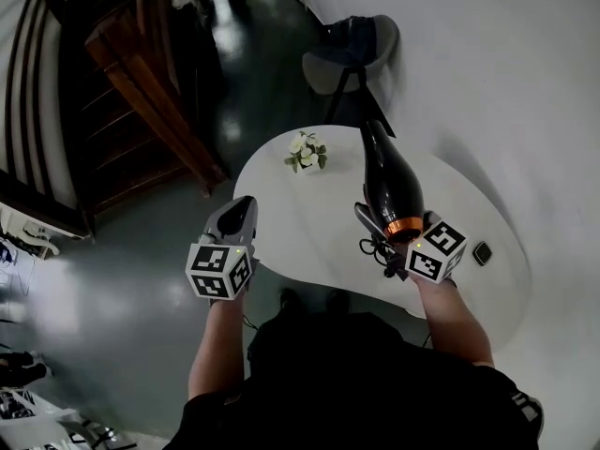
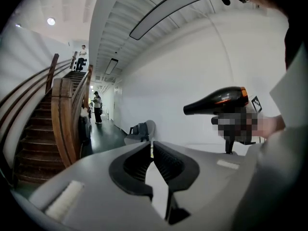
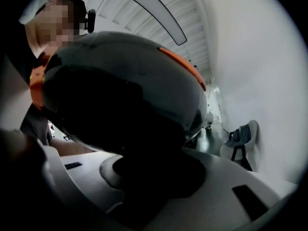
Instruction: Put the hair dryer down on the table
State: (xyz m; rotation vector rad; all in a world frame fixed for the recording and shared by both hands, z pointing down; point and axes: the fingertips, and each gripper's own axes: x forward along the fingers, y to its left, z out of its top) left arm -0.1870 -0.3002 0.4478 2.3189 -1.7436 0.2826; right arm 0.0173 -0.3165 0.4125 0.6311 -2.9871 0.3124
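Observation:
A black hair dryer with an orange ring is held by its handle in my right gripper, which is shut on it. It hangs over the right half of the white rounded table, nozzle pointing away from me, and its cord is bunched under the gripper. In the right gripper view the dryer's body fills most of the picture and hides the jaws. My left gripper hovers at the table's near left edge, shut and empty. From the left gripper view the dryer shows to the right, above the tabletop.
A small pot of white flowers stands at the table's far side. A small dark object lies near its right edge. A grey chair stands beyond the table by the white wall, and a wooden staircase rises at the left.

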